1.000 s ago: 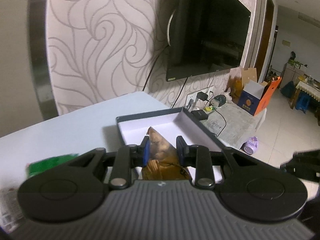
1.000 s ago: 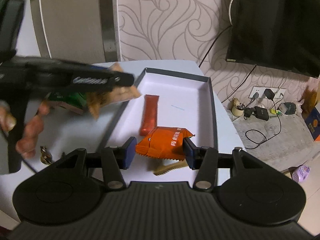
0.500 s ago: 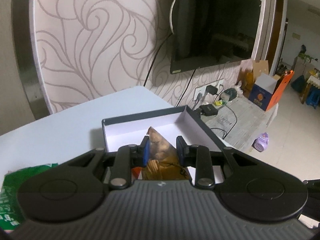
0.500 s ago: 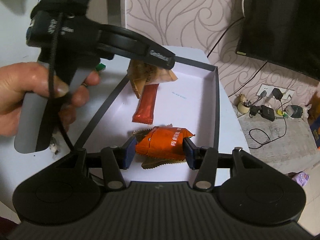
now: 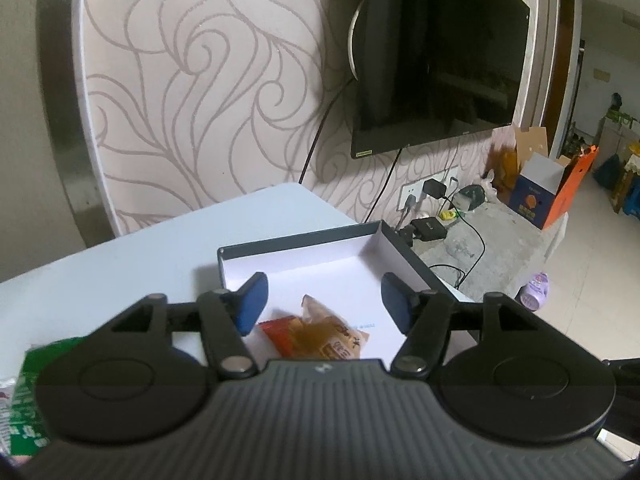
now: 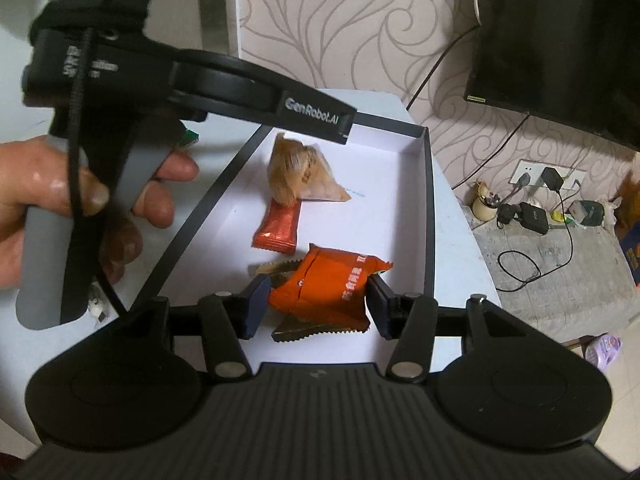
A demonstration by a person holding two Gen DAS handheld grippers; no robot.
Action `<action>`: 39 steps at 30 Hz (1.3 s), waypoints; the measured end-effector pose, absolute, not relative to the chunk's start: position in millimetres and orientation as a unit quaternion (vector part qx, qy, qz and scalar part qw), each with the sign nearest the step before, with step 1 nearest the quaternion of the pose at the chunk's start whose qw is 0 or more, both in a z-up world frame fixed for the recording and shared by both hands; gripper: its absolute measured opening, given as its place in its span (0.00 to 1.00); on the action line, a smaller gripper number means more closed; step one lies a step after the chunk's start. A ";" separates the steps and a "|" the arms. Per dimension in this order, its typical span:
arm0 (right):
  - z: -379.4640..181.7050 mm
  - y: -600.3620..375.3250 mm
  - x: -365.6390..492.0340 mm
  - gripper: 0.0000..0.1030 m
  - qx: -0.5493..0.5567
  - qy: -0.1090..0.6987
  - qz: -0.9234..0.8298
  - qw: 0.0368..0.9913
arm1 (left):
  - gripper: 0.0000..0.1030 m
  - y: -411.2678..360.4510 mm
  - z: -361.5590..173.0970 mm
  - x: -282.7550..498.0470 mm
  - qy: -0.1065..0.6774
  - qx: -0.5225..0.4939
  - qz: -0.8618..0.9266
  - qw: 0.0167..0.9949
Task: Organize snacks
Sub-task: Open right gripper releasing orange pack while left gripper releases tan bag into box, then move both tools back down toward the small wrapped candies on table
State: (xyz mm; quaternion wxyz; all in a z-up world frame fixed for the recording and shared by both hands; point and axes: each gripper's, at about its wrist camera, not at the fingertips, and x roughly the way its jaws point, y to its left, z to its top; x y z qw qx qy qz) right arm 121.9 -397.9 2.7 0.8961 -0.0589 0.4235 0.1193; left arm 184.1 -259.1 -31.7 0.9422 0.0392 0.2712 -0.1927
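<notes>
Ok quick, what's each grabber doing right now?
Left gripper: jaws just opened, holding nothing; the clear tan snack pouch lies in the box.
Right gripper: shut on the crinkly orange snack packet.

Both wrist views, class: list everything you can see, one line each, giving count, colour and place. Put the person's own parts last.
Box: one, dark rim, white inside, on the table.
Clear snack bag: one, tan contents, in the box, lying over the bar's far end.
Snack bar: one, dark orange, mid box.
Orange packet: one, between the right gripper's pads.
Brown packet: one, under the orange packet.
Green packet: one, on the table left of the box.
Table: one, white.
Television: one, black, on the wall.
Left gripper: black, jaws just opened, empty, above the clear bag.
Right gripper: black, shut on the orange packet.
Hand: one, holding the left gripper's handle.
</notes>
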 end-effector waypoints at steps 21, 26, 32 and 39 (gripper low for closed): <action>42.8 -368.4 82.2 0.82 -0.036 0.364 0.088 0.927 | 0.63 -160.3 -0.1 120.2 0.245 -0.004 -0.186 0.951; 52.4 -341.5 72.5 0.82 -0.030 0.350 0.100 0.931 | 0.63 -116.5 1.5 100.9 0.239 0.001 -0.167 0.957; 48.1 -297.0 59.9 0.82 -0.038 0.348 0.137 0.927 | 0.63 -66.9 -15.9 76.4 0.255 0.010 -0.147 0.956; 34.3 -255.1 42.5 0.81 -0.086 0.351 0.176 0.916 | 0.63 -34.0 -44.3 47.1 0.281 -0.002 -0.143 0.949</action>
